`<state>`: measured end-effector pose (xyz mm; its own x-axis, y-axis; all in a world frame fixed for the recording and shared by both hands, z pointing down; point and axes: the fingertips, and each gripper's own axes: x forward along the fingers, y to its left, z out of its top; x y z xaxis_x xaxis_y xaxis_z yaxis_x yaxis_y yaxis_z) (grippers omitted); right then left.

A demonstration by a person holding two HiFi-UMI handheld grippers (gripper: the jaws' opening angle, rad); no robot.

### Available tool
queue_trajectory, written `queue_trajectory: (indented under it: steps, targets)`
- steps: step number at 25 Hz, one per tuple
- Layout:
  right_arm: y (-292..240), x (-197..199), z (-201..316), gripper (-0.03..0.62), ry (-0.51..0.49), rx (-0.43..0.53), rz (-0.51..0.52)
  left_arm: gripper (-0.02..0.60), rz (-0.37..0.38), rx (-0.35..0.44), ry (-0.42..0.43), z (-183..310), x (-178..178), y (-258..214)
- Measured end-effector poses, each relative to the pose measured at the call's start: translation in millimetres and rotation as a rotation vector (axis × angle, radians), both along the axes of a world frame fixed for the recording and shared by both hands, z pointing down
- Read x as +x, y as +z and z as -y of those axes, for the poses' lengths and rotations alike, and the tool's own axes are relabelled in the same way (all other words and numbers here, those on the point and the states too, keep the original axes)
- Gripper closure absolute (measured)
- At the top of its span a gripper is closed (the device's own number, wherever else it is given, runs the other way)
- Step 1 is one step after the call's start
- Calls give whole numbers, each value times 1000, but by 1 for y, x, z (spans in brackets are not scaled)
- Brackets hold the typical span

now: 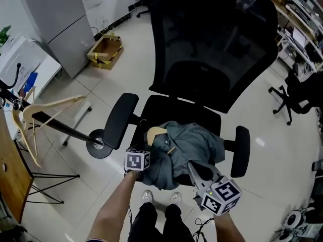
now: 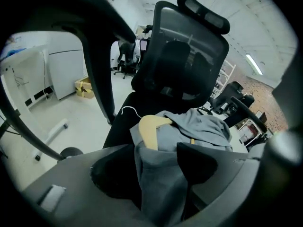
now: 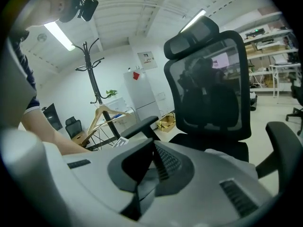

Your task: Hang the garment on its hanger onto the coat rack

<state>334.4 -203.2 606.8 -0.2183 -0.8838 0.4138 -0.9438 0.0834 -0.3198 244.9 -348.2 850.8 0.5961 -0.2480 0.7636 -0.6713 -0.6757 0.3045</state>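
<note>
Open-plan office, grey garment [image 1: 194, 142] on its wooden hanger [image 1: 155, 132] is lying on the black chair [image 1: 202, 49]; left gripper [image 2: 158, 171] is gaping wide around a fold, right gripper [image 3: 152, 150] is hovering pinched shut and empty, so I'd be gripping the hanger's neck, not cloth, before lifting toward the coat rack [image 1: 65, 127].

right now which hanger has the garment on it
The hanger on the chair, tucked inside the grey garment; the rack hanger hangs bare.

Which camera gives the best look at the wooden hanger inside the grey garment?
The left gripper view: the hanger lies close, poking from the garment. The head view shows only its tip; the right gripper view shows none.
</note>
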Motion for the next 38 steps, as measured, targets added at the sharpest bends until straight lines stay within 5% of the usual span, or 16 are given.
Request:
queue_trajectory:
  steps: [8,11,14,18,21,26,30,38]
  targets:
    - [32,16,2,586,36,-55,12,361,144,-37,2,1,3,60]
    - [41,20,3,586,45,-66,16,370,149,7,5,9,7,57]
    - [45,20,-1,586,47,-80,29,470,180,83,57,6,10,45]
    - [35,22,-6,586,61,-64,35,471,230,236,72,8,4,19]
    - [26,29,-12,586,76,-45,36,473,127,233,99,-2,17,-2]
    - [19,34,-20,586,95,-19,51,506,-68,173,285,-29,58,-32]
    - [11,38,-29,586,100,-3,51,511,-79,163,301,-37,68,-49]
    - [-25,51,-42,586,110,69,23,512,-73,316,365,-35,75,-134]
